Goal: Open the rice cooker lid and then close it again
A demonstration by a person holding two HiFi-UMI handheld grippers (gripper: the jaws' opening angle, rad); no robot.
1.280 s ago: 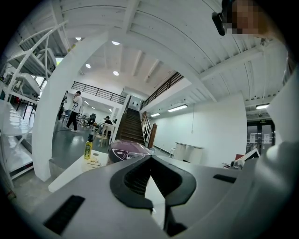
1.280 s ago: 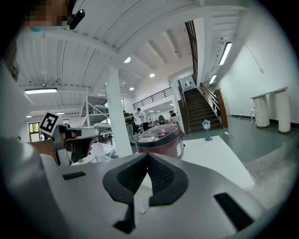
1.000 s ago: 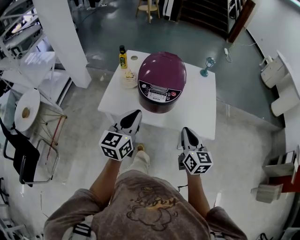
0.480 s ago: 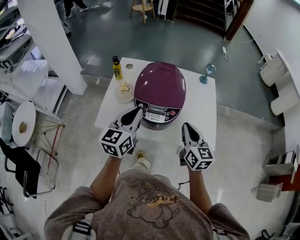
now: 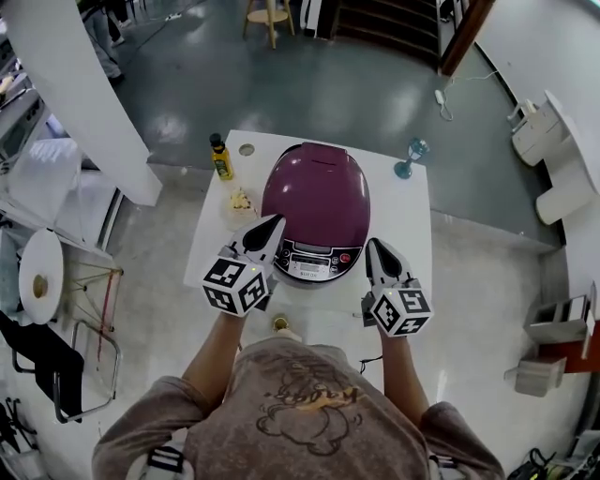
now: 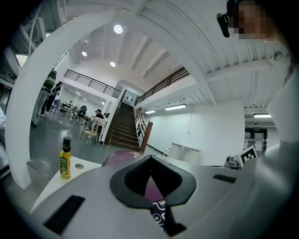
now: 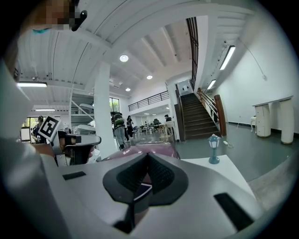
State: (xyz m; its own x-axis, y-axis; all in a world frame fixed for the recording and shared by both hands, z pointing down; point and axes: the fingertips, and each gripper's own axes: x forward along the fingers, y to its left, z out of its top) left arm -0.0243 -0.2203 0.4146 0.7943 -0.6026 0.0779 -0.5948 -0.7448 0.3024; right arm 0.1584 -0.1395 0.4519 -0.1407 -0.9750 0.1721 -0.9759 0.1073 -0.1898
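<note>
Setting: a large hall with a glossy grey-green floor, a white pillar at the left and a dark staircase at the far end, with people seated at tables near the foot of the stairs.
Counter: a white counter standing alone mid-floor, directly in front of the person.
Rice cooker: a purple rice cooker at the middle of the counter. Its control panel faces the person and its lid is down and closed.
Bottle: a yellow oil bottle with a dark cap, upright at the counter's far left corner, apart from the cooker.
Disc: a small round disc just beside the bottle. Its kind cannot be told.
Dish: a pale dish holding food, just beside the cooker's left flank.
Ornament: a blue lantern-shaped ornament, upright near the far right corner.
Left tongs: the left tongs have their jaws together with nothing between them. The tip lies over the cooker's front left, next to the control panel. Contact cannot be told.
Right tongs: the right tongs are closed tight and empty. The tip is just beside the cooker's front right, above the counter.
Side furniture: a round white side table and a black chair at the far left, and a wooden stool beyond the counter.
</note>
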